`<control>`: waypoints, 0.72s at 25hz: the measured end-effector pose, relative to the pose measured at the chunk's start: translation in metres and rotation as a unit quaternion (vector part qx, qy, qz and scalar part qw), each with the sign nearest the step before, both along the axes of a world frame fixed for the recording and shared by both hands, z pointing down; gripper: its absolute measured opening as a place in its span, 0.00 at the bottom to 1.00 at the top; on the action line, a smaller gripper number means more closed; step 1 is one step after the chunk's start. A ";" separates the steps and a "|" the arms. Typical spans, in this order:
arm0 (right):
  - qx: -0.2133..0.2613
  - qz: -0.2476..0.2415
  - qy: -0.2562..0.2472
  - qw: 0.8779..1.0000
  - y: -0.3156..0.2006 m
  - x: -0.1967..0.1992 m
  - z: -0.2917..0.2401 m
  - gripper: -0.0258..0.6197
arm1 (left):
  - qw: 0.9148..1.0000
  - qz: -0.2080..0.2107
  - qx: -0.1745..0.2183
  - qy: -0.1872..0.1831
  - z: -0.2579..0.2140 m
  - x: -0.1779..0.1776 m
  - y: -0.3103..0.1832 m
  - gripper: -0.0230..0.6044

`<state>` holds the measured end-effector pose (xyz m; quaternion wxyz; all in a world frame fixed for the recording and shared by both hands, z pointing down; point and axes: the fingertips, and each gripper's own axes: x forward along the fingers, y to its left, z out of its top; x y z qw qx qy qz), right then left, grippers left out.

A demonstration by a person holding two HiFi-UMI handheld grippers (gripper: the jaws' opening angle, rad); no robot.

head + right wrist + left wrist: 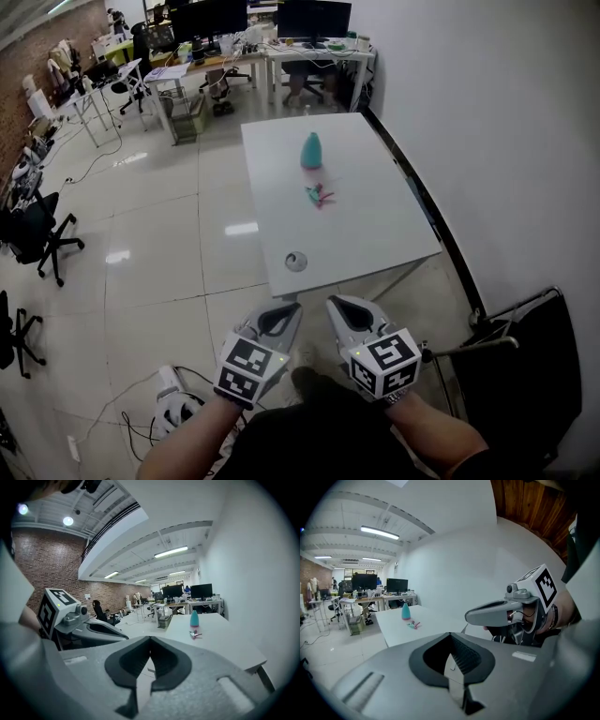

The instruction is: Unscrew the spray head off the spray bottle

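Both grippers sit low in the head view, side by side and close to the person's body, well short of the table. Seen in its own view, the left gripper (289, 307) has its jaws pressed together with nothing between them. The right gripper (337, 302) is likewise closed tight and empty in its own view. Each one carries its marker cube at the near end, above the person's wrists.

Farther out stands a white table (375, 239), its right edge along the white wall. A teal spray bottle (311, 151) stands upright near the table's far middle. A small pink and teal piece, which looks like the spray head (319, 194), lies on the tabletop just nearer than the bottle and apart from it. A round cable port (296, 262) sits by the table's near edge.

To the left, black office chairs (42, 234) stand on the glossy tiled floor. Desks with monitors (314, 17) line the far end of the room.
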<state>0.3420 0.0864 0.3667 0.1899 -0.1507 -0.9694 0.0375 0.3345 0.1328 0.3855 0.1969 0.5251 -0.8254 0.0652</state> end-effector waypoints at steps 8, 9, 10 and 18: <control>-0.013 0.006 0.014 1.000 -0.001 -0.037 0.016 0.03 | 1.000 0.010 -0.011 0.013 0.012 -0.035 -0.001 0.06; -0.015 0.007 0.015 1.000 -0.003 -0.044 0.018 0.03 | 1.000 0.012 -0.014 0.015 0.014 -0.041 -0.001 0.06; -0.017 0.009 0.015 1.000 -0.004 -0.051 0.020 0.03 | 1.000 0.013 -0.016 0.017 0.017 -0.048 -0.001 0.06; -0.024 0.026 0.032 0.999 -0.019 -0.105 0.040 0.03 | 0.998 0.030 -0.035 0.037 0.038 -0.107 -0.015 0.06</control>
